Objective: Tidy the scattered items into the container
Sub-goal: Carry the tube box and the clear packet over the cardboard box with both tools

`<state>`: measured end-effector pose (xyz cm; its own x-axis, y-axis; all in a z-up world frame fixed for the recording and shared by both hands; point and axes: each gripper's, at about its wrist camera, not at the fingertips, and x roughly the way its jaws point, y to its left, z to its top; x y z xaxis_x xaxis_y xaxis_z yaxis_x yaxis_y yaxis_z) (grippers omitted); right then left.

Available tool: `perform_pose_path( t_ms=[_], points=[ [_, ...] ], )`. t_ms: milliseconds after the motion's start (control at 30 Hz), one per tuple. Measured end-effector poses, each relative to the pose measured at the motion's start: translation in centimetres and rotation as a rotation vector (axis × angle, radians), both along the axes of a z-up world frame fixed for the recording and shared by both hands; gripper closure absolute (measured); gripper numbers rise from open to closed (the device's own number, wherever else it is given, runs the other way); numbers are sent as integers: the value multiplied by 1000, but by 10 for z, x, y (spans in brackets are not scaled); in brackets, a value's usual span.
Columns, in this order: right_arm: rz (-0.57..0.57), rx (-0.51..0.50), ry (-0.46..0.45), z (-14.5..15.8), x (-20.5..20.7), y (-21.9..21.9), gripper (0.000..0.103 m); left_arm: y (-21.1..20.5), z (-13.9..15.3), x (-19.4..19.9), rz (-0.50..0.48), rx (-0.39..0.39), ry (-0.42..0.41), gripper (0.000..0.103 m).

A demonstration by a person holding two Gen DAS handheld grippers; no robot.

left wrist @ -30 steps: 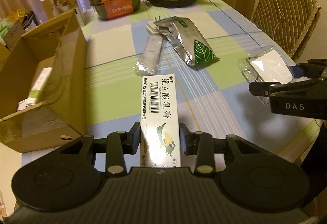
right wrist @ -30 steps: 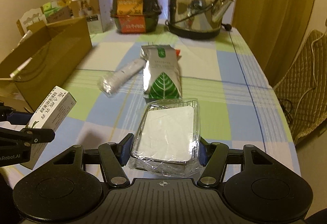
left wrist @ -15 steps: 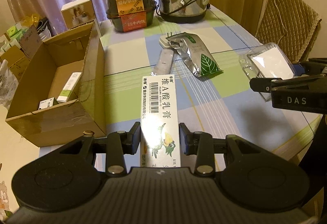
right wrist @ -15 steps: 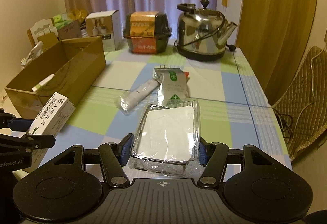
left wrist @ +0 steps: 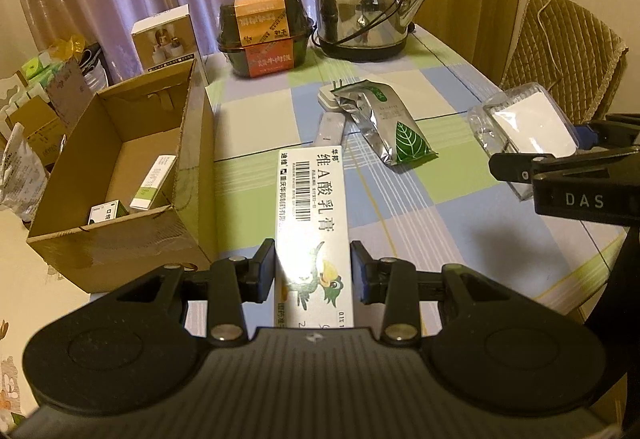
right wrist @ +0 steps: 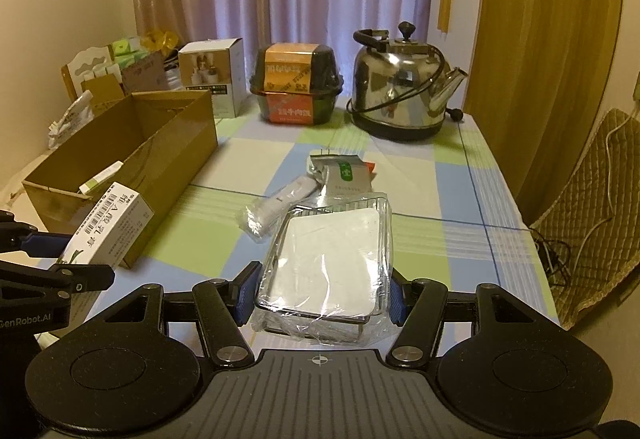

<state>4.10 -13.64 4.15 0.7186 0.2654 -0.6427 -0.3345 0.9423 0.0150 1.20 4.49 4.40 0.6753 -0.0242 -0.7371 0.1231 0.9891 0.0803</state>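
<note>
My left gripper (left wrist: 313, 275) is shut on a long white ointment box (left wrist: 310, 215) with a barcode and a green bird picture, held above the table. To its left stands the open cardboard box (left wrist: 188, 159) with two small cartons inside. My right gripper (right wrist: 320, 293) is shut on a clear plastic case (right wrist: 332, 251) with a white insert, also lifted. On the checked tablecloth lie a silver foil pouch with a green leaf (left wrist: 384, 127), a wrapped white tube (right wrist: 280, 201) and a small white item (left wrist: 326, 99) behind the pouch.
At the table's far end stand a steel kettle (right wrist: 400, 95), a black and orange food tub (right wrist: 296, 87) and a white carton (right wrist: 212, 75). A padded chair (left wrist: 560, 51) is at the right. Clutter sits left of the cardboard box (right wrist: 120, 159).
Both grippers have risen and pulled back with their loads. More of the cardboard box's inside and the room shows now. The items on the table have not moved.
</note>
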Motion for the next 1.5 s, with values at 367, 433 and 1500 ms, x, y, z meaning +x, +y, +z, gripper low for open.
perform_pose_path(
  t_ms=[367, 433, 1500],
  points=[
    [25, 5, -10, 2, -3, 7, 40, 9, 3, -6, 26, -5, -3, 70],
    [27, 5, -9, 1, -3, 8, 40, 10, 2, -6, 28, -6, -2, 70],
    [33, 9, 12, 0, -2, 17, 40, 24, 3, -6, 61, -24, 1, 70]
  ],
)
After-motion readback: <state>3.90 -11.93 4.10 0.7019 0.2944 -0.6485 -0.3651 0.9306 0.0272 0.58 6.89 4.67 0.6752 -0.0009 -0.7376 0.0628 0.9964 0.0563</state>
